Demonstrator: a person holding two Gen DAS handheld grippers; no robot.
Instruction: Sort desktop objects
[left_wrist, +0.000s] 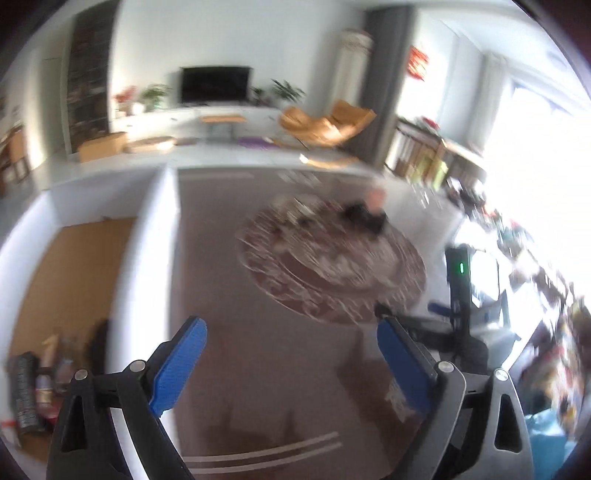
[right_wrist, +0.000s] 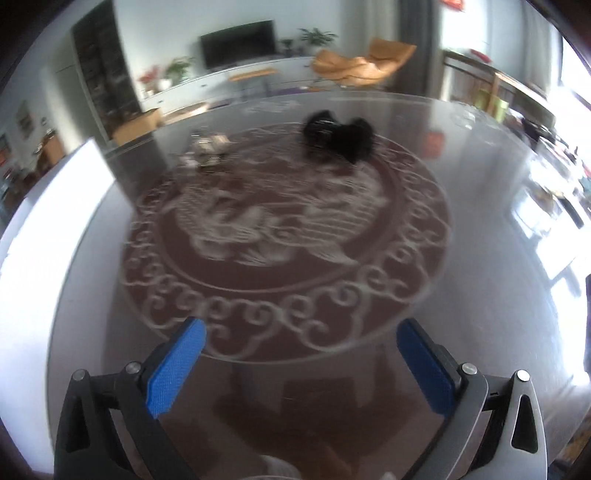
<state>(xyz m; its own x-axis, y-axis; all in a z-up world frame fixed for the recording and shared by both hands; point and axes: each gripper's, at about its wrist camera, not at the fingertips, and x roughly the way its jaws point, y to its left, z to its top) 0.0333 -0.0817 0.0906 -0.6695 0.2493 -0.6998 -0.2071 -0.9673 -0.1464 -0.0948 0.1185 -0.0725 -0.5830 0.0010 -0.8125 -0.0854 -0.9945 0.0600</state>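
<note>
With both tongs, left (left_wrist: 291, 363) and right (right_wrist: 301, 363), spread and empty, steady them, then reach for the black thing (right_wrist: 338, 138) at upper centre of the bench (right_wrist: 480, 206).

Daylight is pouring in from the windows (left_wrist: 535, 155) on the right, blowing that side out to white. Glare is streaking across the glass tabletop (right_wrist: 480, 206). Motion blur is smearing both views, and fisheye distortion is bending the dark-cornered edges.
</note>
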